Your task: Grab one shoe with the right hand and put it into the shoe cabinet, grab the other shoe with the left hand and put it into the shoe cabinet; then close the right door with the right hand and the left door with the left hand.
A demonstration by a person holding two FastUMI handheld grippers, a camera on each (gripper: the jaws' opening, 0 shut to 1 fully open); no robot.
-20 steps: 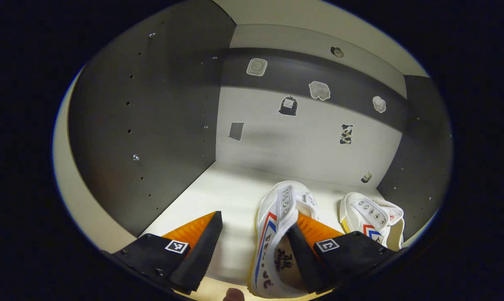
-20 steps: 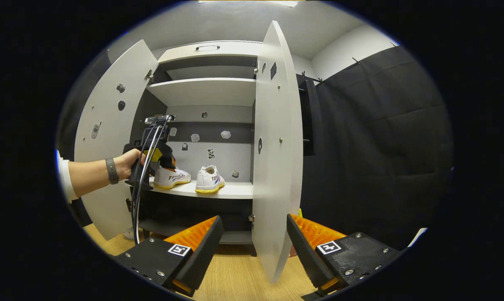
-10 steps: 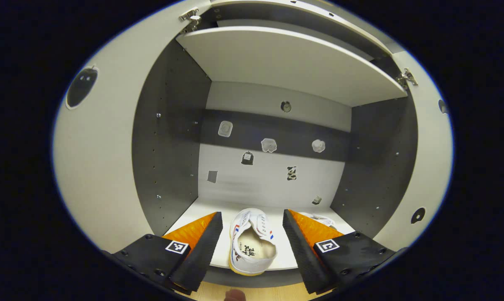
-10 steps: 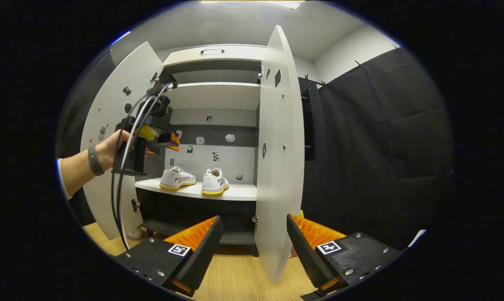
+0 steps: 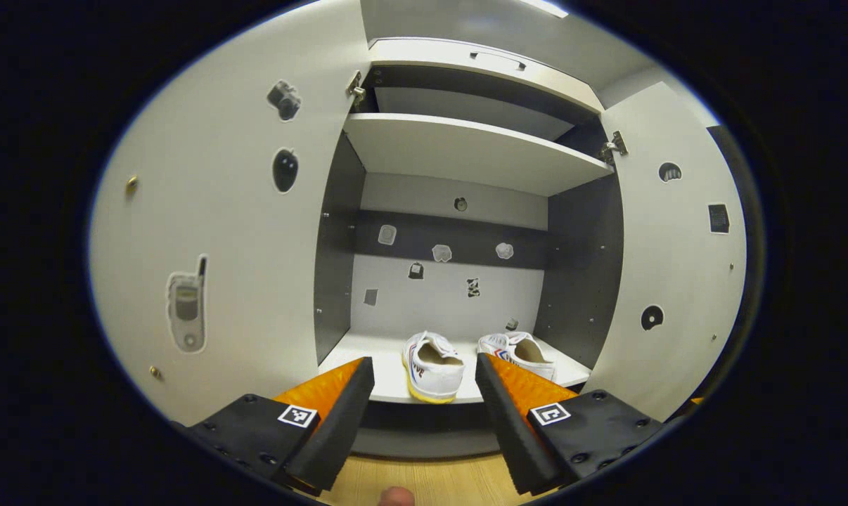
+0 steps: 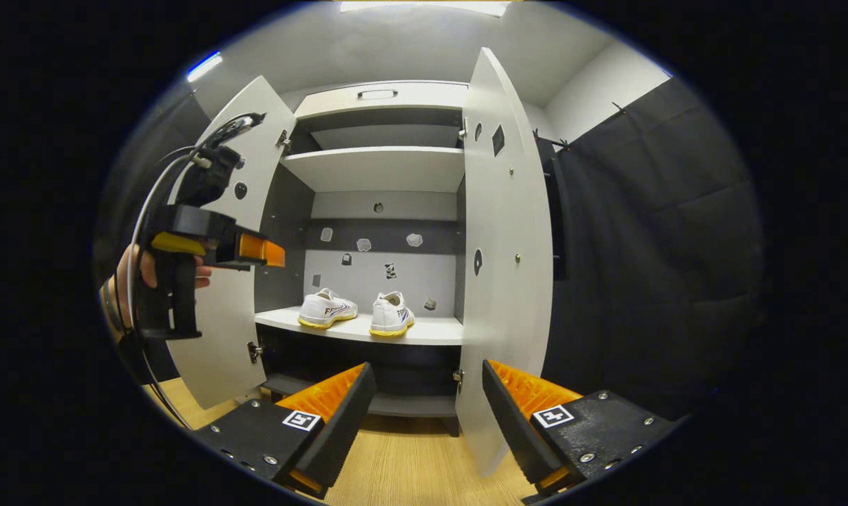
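Observation:
Two white shoes with yellow soles stand side by side on the cabinet's middle shelf point(image 6: 424, 329), toes pointing inward: one on the left point(image 5: 432, 365) point(image 6: 325, 309), one on the right point(image 5: 522, 351) point(image 6: 390, 315). Both cabinet doors hang wide: the left door point(image 5: 220, 246) point(image 6: 227, 337) and the right door point(image 5: 670, 281) point(image 6: 501, 267). My left gripper point(image 5: 424, 362) is open and holds nothing, out in front of the shelf; in the right gripper view it point(image 6: 269, 251) is held by a hand beside the left door. My right gripper point(image 6: 427, 369) is open, farther back, facing the right door's edge.
An upper shelf point(image 5: 466, 147) spans the cabinet above the shoes, and a dark lower compartment point(image 6: 368, 365) lies below them. Small stickers dot the back panel and both doors. Wooden floor point(image 6: 410, 471) lies in front. Black cloth point(image 6: 649, 246) hangs right of the cabinet.
My left gripper has let go of the left shoe and drawn back out of the cabinet and upward. The shoe stays on the shelf. My right gripper has barely shifted.

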